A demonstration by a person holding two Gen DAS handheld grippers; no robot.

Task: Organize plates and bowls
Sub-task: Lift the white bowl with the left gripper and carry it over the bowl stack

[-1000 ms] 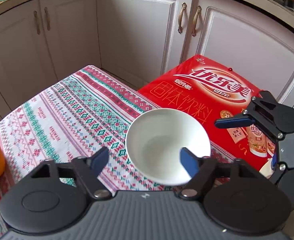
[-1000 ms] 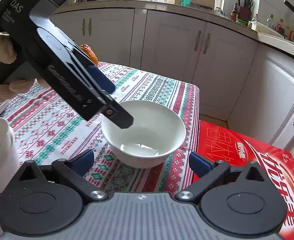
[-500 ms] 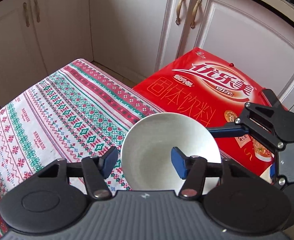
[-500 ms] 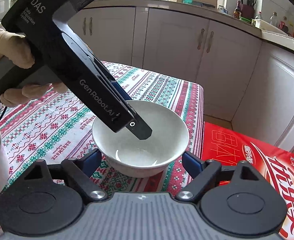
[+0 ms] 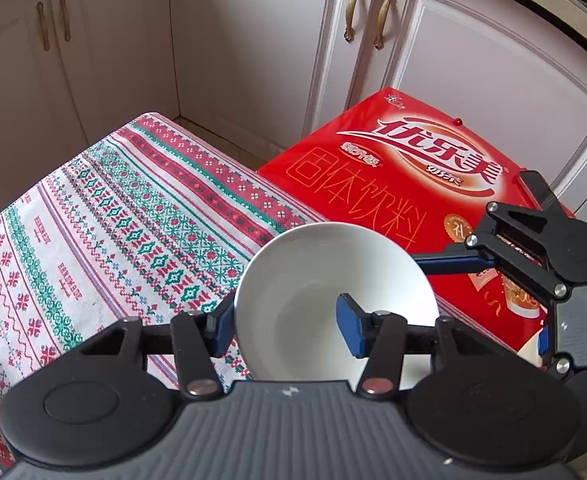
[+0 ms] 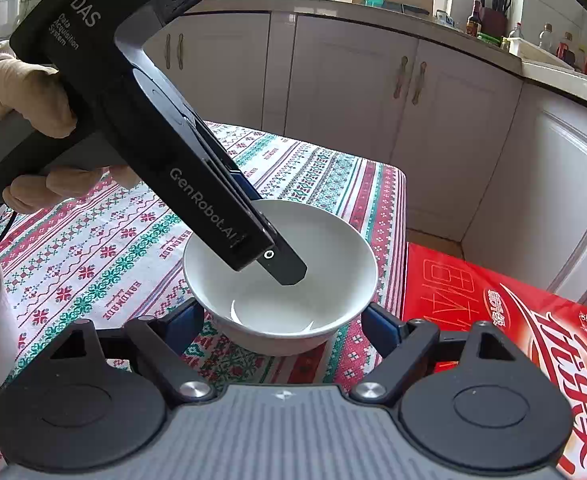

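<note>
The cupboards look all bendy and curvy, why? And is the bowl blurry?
Left wrist view: a fisheye lens bows the cupboard doors; the white bowl is sharp, evenly lit. Right wrist view: the same curving on the counter edge; bright window glare above, a soft shine inside the bowl, nothing blurred.

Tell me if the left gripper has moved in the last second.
Yes: in the right wrist view the left gripper went down-right against the tablecloth, into the bowl, fingers just closing over its rim.
</note>
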